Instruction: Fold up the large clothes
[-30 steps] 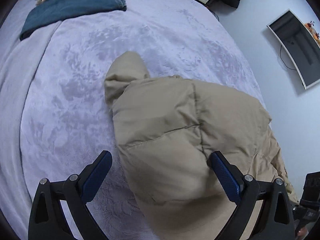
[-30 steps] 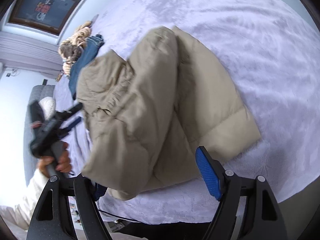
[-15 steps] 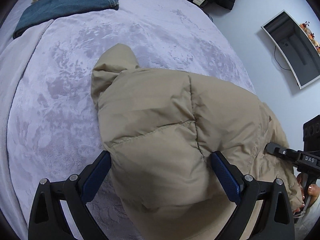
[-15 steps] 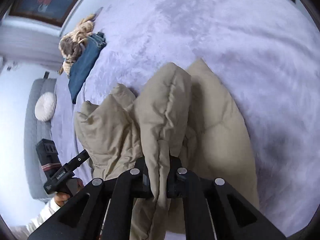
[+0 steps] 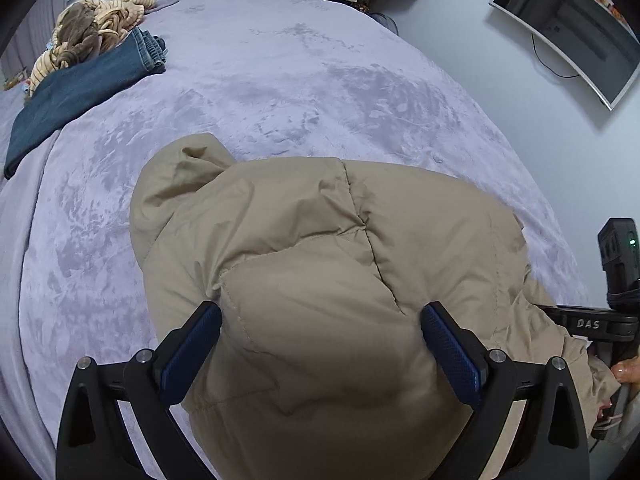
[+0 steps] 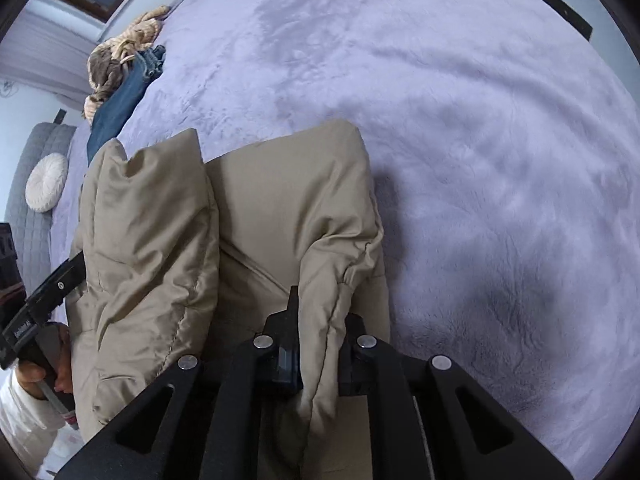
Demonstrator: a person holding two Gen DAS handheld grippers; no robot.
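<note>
Lying bunched on the lilac bed [image 5: 320, 80], the tan puffer jacket [image 5: 320, 280] is straddled by the left gripper [image 5: 320, 344], jaws apart; its lower edge is cut off. A fold is clamped by the right gripper [image 6: 320, 356], pads hidden.

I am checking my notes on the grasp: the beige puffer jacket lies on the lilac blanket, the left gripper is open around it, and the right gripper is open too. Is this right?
Not quite. The right gripper is shut on a fold of the beige puffer jacket, as the right wrist view shows. The rest holds: the jacket lies on the lilac blanket, and the left gripper is open around it.
</note>
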